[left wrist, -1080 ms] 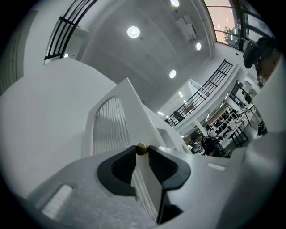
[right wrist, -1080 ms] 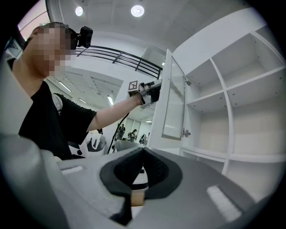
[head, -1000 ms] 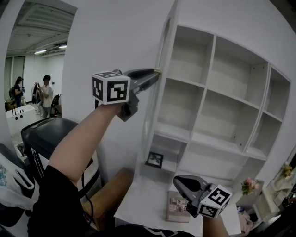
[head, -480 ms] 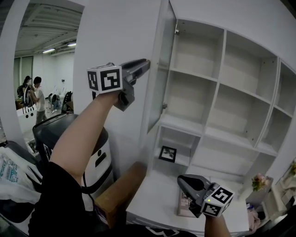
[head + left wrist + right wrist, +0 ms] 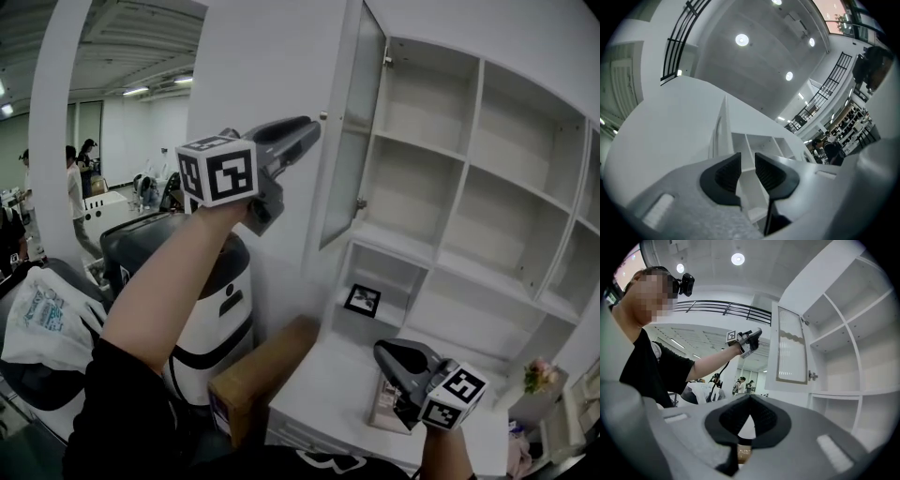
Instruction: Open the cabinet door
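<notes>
Your left gripper (image 5: 309, 131) is raised on an outstretched arm and points upward at a slant, its marker cube (image 5: 220, 172) facing the head camera. Its tips lie just beside the free edge of the cabinet door (image 5: 361, 122) without clasping it. In the left gripper view the two black pads (image 5: 725, 172) stand a narrow gap apart. They have just been closing, and nothing lies between them; the door edge and the shelves show beyond the gap.

The cabinet door is swung out from the white cabinet (image 5: 478, 122) on hinges along its right side. Its pale ribbed pane, set in a white border, faces you in the right gripper view (image 5: 792, 345). The open compartments behind it are exposed, and a small framed picture (image 5: 362, 300) stands in the lowest left one.

Your right gripper (image 5: 382, 351) is held low over the white worktop (image 5: 323, 384), roughly level, well apart from the door. In the right gripper view its pads (image 5: 761, 416) meet at the tips and clasp nothing.

A small printed box (image 5: 382, 411) lies on the worktop just beside the right gripper. A brown cardboard box (image 5: 258, 375) sits at the worktop's left edge.
</notes>
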